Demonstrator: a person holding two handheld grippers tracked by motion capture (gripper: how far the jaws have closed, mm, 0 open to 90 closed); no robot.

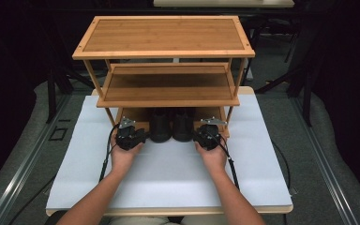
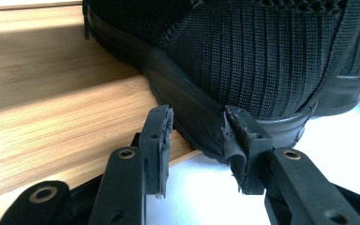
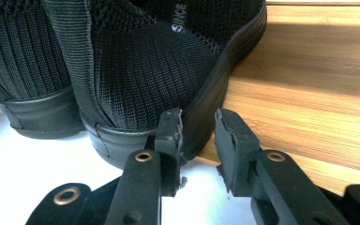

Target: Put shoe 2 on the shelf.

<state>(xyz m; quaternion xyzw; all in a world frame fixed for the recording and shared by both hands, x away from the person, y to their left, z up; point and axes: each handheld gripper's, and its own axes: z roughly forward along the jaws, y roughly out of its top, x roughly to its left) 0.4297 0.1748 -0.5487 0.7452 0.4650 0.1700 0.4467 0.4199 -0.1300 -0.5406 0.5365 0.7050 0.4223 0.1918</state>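
Flanking two black shoes (image 1: 172, 125), two claws (image 1: 145, 136).

This looks like a recording lab or studio set-up, not a home. A white-topped surface (image 1: 168, 183) stands on grey flooring with metal rails (image 1: 23, 159) at 9 and 3 o'clock, black curtains all round, and a bare wooden shoe rack (image 1: 164, 37) at 12 o'clock.
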